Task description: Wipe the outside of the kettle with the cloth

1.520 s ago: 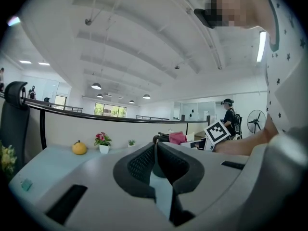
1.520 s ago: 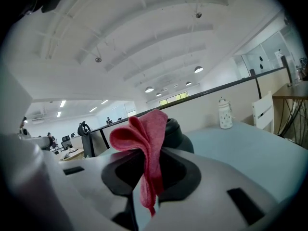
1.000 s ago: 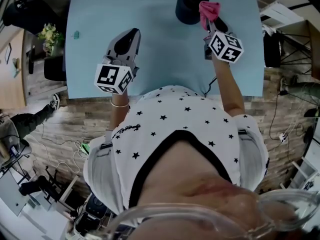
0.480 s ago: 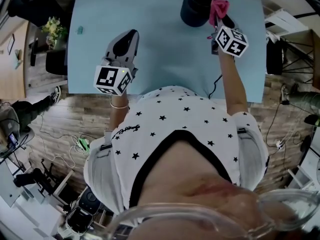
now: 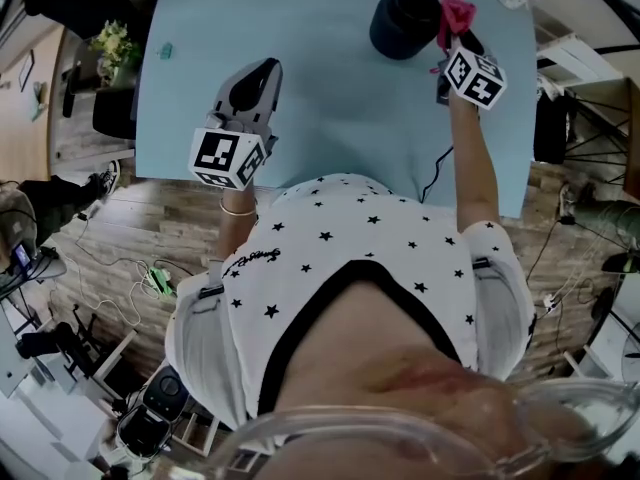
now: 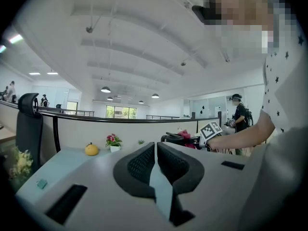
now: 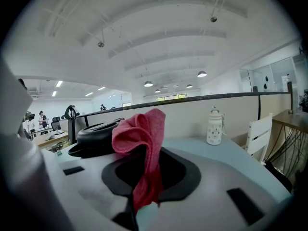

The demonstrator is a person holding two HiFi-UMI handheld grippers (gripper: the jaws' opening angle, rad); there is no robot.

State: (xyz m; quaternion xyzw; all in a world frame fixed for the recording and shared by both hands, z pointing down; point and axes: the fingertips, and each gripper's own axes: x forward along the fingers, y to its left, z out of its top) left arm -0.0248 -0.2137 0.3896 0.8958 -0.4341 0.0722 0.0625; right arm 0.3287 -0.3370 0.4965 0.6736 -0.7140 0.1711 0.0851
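Observation:
A black kettle [image 5: 405, 20] stands at the far right part of the light blue table [image 5: 330, 88]. My right gripper [image 5: 458, 30] is shut on a red cloth [image 5: 456, 13], held just right of the kettle; in the right gripper view the cloth [image 7: 144, 148] bunches up between the jaws with the kettle [image 7: 96, 136] close on the left. Whether the cloth touches the kettle I cannot tell. My left gripper [image 5: 258, 73] hovers over the table's near left part, shut and empty [image 6: 155, 162].
A white bottle [image 7: 214, 126] stands at the table's far right corner. A small orange fruit [image 6: 91, 149] and a flower pot [image 6: 113, 143] sit by the far partition. A small teal item [image 5: 166, 50] lies at the left. Chairs and cables surround the table.
My right gripper with the cloth has shifted further right and away in the head view, staying beside the kettle. The left gripper has stayed put.

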